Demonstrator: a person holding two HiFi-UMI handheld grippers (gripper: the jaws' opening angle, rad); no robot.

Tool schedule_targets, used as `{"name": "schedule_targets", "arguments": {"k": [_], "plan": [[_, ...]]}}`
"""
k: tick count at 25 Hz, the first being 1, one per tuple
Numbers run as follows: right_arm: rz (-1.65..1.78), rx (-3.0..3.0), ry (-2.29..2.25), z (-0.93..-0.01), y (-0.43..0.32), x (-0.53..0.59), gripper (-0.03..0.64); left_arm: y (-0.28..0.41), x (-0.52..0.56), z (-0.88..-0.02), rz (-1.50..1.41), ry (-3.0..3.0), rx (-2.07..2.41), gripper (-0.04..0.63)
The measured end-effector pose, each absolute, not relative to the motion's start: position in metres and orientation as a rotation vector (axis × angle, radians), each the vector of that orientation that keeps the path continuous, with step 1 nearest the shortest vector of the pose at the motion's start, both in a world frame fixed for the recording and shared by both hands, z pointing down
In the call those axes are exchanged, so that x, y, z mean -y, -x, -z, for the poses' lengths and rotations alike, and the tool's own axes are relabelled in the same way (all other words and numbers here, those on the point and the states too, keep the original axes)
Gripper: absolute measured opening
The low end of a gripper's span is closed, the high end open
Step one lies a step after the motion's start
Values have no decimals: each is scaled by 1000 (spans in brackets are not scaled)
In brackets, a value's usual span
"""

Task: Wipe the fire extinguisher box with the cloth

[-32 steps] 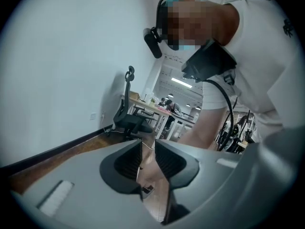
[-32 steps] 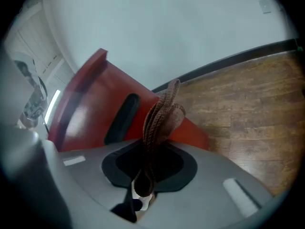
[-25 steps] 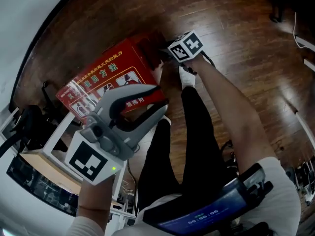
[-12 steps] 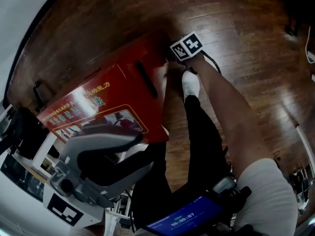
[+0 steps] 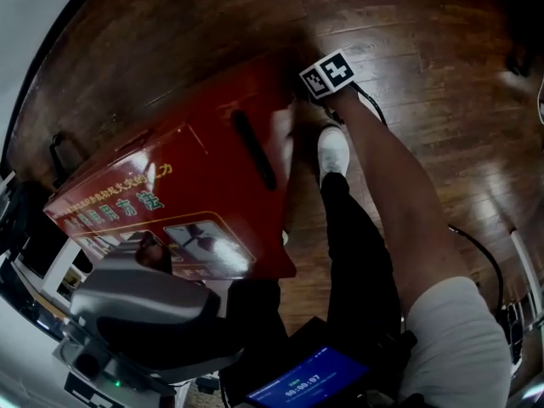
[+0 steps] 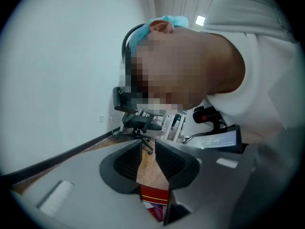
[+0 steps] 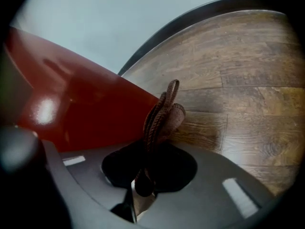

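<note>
The red fire extinguisher box [image 5: 187, 185] stands tilted on the wooden floor, its side with a dark handle slot facing me. My right gripper [image 5: 321, 82] is at the box's far upper edge, its fingertips hidden behind that edge. In the right gripper view it [image 7: 147, 163] is shut on a brown cloth [image 7: 162, 111], which sticks up right beside the red box wall [image 7: 71, 104]. My left gripper [image 5: 161, 270] hangs low at the near left, in front of the box's lower corner. It [image 6: 148, 159] points up toward the person, jaws slightly apart with nothing between the pads.
The person's legs in black trousers and a white shoe [image 5: 331, 147] lie right of the box. A cable [image 5: 476, 245] runs over the floor at right. White furniture frames [image 5: 59, 266] stand at the left. An office chair [image 6: 138, 120] shows by the wall.
The box now fills more of the head view and shows its slotted side. My left gripper has sunk to the lower left. The right gripper stays at the box's far edge.
</note>
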State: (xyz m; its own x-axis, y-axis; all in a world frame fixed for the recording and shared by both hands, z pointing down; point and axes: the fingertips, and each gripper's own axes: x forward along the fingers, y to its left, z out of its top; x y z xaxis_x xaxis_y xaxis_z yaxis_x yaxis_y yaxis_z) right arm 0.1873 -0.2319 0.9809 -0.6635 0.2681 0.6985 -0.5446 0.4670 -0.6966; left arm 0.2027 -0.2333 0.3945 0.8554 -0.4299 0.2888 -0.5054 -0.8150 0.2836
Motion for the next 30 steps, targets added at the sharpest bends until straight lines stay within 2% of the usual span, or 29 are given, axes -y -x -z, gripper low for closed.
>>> {"name": "schedule_targets", "arguments": {"k": [4, 10, 18, 25, 30], "plan": [[-1247, 1987, -208, -926, -198, 230, 58, -204, 232, -385, -303, -2695, 727, 74], [-1149, 2130, -230, -785, -236, 224, 58, -213, 216, -339, -240, -2677, 760, 74], [-997, 2273, -321, -614, -258, 174, 58, -214, 141, -291, -198, -2763, 738, 74], [-958, 2386, -497, -546, -232, 84, 58, -190, 27, -285, -201, -2829, 714, 74], [-1113, 2482, -756, -529, -201, 50, 58, -165, -62, -272, -181, -2822, 713, 74]]}}
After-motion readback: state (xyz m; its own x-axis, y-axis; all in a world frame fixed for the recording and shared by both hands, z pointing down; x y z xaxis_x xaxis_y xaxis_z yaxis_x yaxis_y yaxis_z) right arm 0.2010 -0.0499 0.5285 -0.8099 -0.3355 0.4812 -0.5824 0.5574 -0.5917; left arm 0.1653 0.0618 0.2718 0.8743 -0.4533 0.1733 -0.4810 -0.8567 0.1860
